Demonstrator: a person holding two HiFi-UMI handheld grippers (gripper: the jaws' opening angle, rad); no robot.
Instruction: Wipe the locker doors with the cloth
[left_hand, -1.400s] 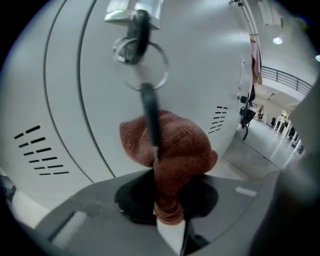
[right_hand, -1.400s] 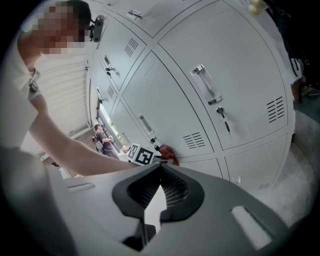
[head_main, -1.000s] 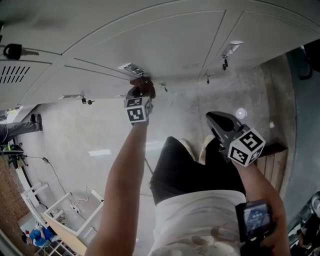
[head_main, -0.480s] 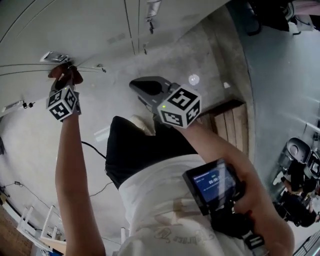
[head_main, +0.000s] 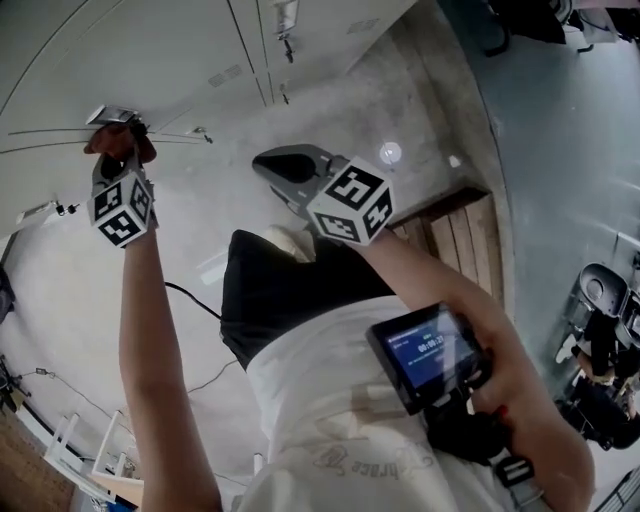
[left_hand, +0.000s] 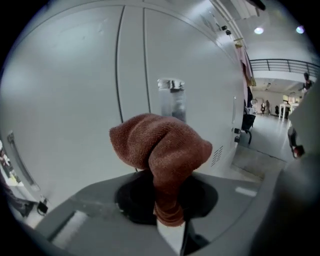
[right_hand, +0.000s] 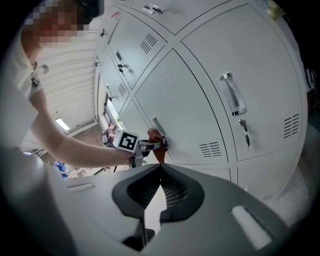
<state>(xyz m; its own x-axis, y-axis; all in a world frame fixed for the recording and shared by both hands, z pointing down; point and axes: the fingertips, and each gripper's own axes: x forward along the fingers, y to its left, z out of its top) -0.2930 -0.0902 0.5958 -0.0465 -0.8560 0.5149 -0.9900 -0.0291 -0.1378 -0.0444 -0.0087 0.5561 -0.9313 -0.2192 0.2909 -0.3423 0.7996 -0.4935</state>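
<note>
My left hand-held gripper (left_hand: 168, 222) is clamped on the brown cloth (left_hand: 161, 147). It pinches only the cloth's lower end, so the rest bunches into a rounded wad ahead of the jaws. That wad is up against the grey locker door (left_hand: 65, 105), just beside the door's handle (left_hand: 171, 102). I cannot say for certain whether the fabric is pressed on the panel or a shade off it, because the wad itself hides the contact. My right hand-held gripper (head_main: 272, 166) hangs lower and well apart from the lockers, its jaws closed together on nothing.

I judge the step in hand to be wiping this door around its handle. Nothing here tells me which of the other doors are already done.

To do it well, I would:
- Lean the wad flat onto the panel so the cloth, not the jaw tips, meets the paint.
- Sweep in long, overlapping passes from the door's edge inward.
- Work round the handle rather than across it, since the fabric could snag there.
- Take the same care at the vent slats (right_hand: 211, 149) and the lock (right_hand: 244, 129) on each door.

Only a short tail of cloth is in the jaws, and drag on the panel could tug it free. So I would hold the squeeze firm and push the wad ahead of the jaws. The right one is best kept clear.
</note>
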